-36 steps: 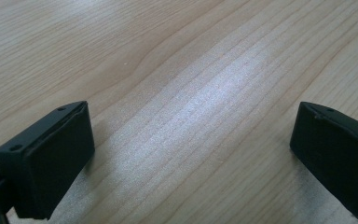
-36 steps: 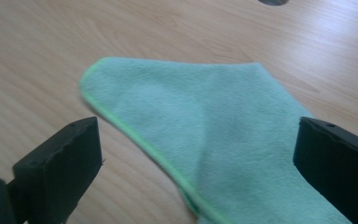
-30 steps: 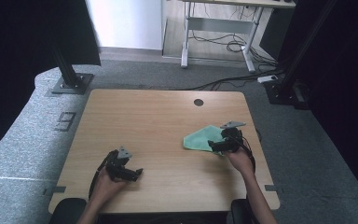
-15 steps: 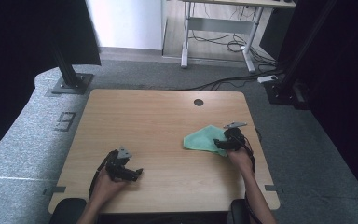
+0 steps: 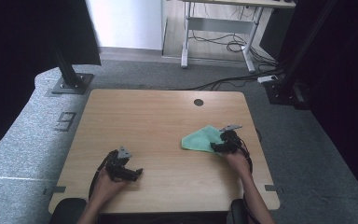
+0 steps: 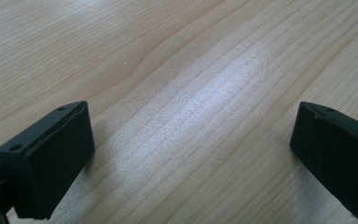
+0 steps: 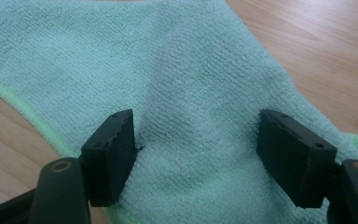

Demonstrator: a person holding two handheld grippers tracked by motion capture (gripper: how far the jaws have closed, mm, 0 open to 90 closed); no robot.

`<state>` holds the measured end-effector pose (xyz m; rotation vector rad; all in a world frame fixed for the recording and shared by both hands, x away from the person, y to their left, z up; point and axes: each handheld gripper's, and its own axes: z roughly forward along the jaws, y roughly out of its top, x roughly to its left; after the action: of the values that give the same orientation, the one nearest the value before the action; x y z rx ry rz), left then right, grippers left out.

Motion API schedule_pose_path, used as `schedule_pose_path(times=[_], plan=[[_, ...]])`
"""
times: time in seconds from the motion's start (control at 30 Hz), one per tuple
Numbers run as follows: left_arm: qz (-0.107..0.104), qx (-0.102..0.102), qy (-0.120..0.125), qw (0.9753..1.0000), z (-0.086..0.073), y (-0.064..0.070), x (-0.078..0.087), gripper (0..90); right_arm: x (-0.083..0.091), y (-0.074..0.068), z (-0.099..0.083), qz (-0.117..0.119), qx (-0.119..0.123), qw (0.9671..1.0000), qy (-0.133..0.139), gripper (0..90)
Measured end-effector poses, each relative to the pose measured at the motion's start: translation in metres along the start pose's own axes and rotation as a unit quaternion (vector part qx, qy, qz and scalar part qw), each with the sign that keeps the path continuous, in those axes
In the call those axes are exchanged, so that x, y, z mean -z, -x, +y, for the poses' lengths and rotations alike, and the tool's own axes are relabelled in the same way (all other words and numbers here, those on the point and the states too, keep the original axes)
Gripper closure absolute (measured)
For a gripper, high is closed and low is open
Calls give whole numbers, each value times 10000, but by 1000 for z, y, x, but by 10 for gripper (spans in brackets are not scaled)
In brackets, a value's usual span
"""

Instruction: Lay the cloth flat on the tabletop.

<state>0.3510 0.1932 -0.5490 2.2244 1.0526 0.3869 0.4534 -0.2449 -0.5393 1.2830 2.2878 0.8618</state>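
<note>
The right tool (image 7: 198, 158), jaws spread, sits over a mint-green microfibre cloth (image 7: 177, 84) lying flat beneath it on the wooden surface (image 5: 158, 121). The grasp seems about to begin; closing should pinch fabric. The left tool (image 6: 191, 158) rests spread, well apart.

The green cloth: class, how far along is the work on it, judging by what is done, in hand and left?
Done: the right gripper is down over the green cloth. In hand: its jaws stand open astride the fabric, not yet pinching. Left: probably closing and moving it. The left gripper stands open over bare table.
</note>
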Motion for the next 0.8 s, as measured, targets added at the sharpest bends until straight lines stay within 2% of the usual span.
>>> schedule_pose_path(times=[0.3,0.47,0.8], plan=[[-1,0,1,10000,0,0,0,0,-8,-25,9,240,257,9994,44,274],[1,0,-3,10000,0,0,0,0,-14,-42,16,377,421,9984,37,236],[1,0,-4,10000,0,0,0,0,-25,-73,30,579,599,9965,22,229]])
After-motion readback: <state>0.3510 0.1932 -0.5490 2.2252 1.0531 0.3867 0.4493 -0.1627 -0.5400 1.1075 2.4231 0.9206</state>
